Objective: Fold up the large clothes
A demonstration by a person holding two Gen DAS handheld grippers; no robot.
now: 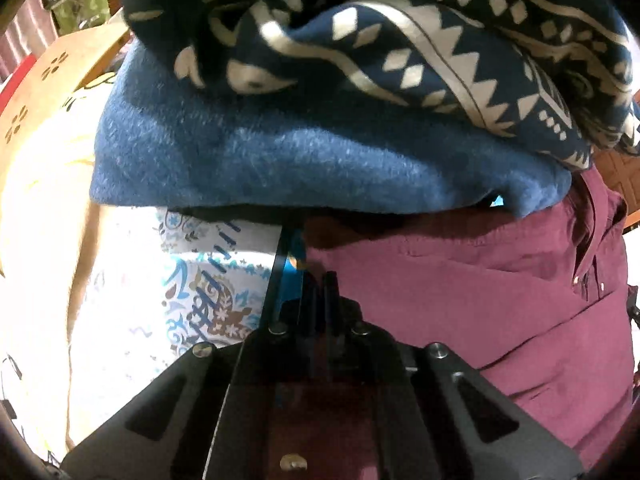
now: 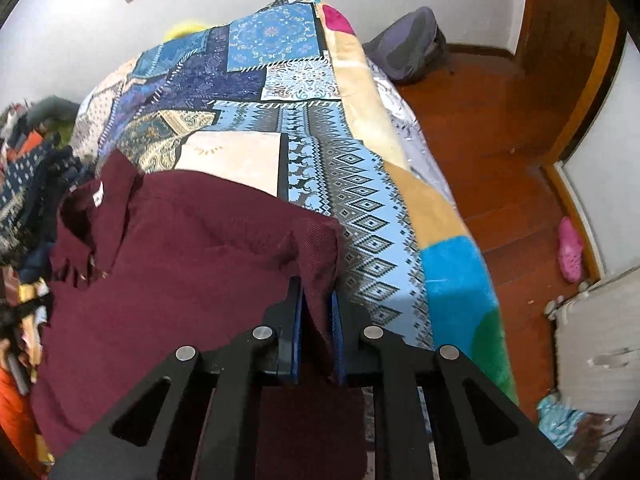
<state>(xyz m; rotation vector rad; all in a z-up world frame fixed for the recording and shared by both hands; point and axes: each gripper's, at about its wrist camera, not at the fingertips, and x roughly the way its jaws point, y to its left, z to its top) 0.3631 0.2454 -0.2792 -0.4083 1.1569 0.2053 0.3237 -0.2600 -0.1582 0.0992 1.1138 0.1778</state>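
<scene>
At nine o'clock of the maroon shirt [image 2: 168,272] a heap of clothes [image 2: 24,200] crowds its collar edge, and the left gripper [image 1: 316,280] has its fingers pressed together, on what cannot be told, under a blue fleece [image 1: 280,160]. The shirt lies on the patchwork bedspread [image 2: 280,120], its three o'clock edge pinched between the nearly closed fingers of the right gripper [image 2: 316,304]. Bare wooden floor [image 2: 500,140] opens further toward three o'clock.

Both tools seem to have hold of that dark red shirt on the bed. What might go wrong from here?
1. The right tool pinches only a small fold at the maroon shirt's edge; a pull might slip it free.
2. In the left view, a blue fleece and patterned cloth overhang the shirt, so lifting could drag them along.
3. The left tool looks shut at the shirt's edge, but its grip is hard to confirm, so the fold may go uneven.
</scene>
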